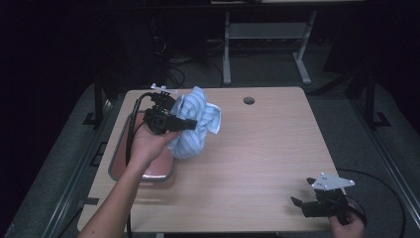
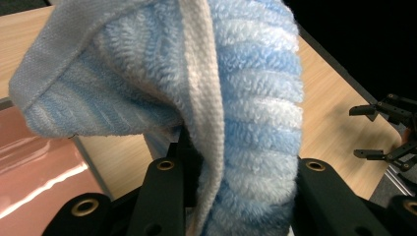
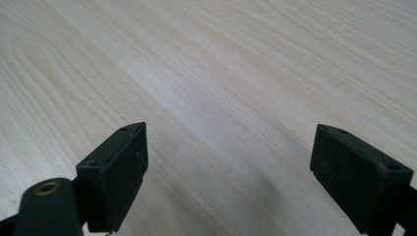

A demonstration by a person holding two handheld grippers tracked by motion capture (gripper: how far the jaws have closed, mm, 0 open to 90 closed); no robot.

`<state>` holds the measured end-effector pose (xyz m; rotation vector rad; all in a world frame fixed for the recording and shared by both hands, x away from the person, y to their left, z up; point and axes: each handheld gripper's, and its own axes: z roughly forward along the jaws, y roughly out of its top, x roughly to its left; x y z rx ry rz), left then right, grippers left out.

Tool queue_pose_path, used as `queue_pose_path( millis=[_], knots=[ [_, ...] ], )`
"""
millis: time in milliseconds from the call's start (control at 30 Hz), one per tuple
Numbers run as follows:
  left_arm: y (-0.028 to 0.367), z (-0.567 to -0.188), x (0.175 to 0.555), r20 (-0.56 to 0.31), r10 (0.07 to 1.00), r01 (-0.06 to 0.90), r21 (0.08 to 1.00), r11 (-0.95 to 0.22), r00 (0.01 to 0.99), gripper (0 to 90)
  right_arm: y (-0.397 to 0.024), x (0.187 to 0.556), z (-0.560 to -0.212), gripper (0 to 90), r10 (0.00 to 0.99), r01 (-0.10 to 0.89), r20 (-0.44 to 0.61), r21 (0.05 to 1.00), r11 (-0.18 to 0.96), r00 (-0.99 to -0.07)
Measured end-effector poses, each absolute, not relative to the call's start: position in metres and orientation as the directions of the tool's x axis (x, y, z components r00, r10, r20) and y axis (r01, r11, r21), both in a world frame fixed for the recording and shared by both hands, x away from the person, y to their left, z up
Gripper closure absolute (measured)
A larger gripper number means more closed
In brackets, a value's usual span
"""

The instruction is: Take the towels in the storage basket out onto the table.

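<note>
jaws of the left gripper [image 1: 190, 124] are clamped on a bunched blue-and-white striped towel [image 1: 195, 124], held up above the wooden table [image 1: 257, 148] beside the red tray [image 1: 148, 171]. right gripper [image 1: 302, 198] rests wide apart and empty near the table's front corner.

On the light wooden table [image 1: 257, 158], the shallow reddish tray with a metal rim [image 1: 143, 173] lies at the left edge. The blue-and-white striped terry towel [image 1: 195, 124] hangs above the tray's far right corner, clamped in the left gripper [image 1: 190, 124]. The right gripper [image 1: 303, 192] sits well apart at the table's near right corner, jaws spread over bare tabletop.
</note>
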<state>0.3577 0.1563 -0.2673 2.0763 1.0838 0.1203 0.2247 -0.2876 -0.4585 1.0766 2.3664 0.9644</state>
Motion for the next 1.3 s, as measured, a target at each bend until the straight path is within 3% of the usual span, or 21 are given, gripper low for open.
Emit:
queue_pose_path(
  millis=[1300],
  knots=[
    [0.091, -0.294, 0.383, -0.273, 0.677, 0.661, 0.625, -0.415, 0.684, 67.9, -0.288, 0.226, -0.458, 13.8, 0.758, 0.502, -0.041, 0.726, 0.47, -0.651]
  ],
)
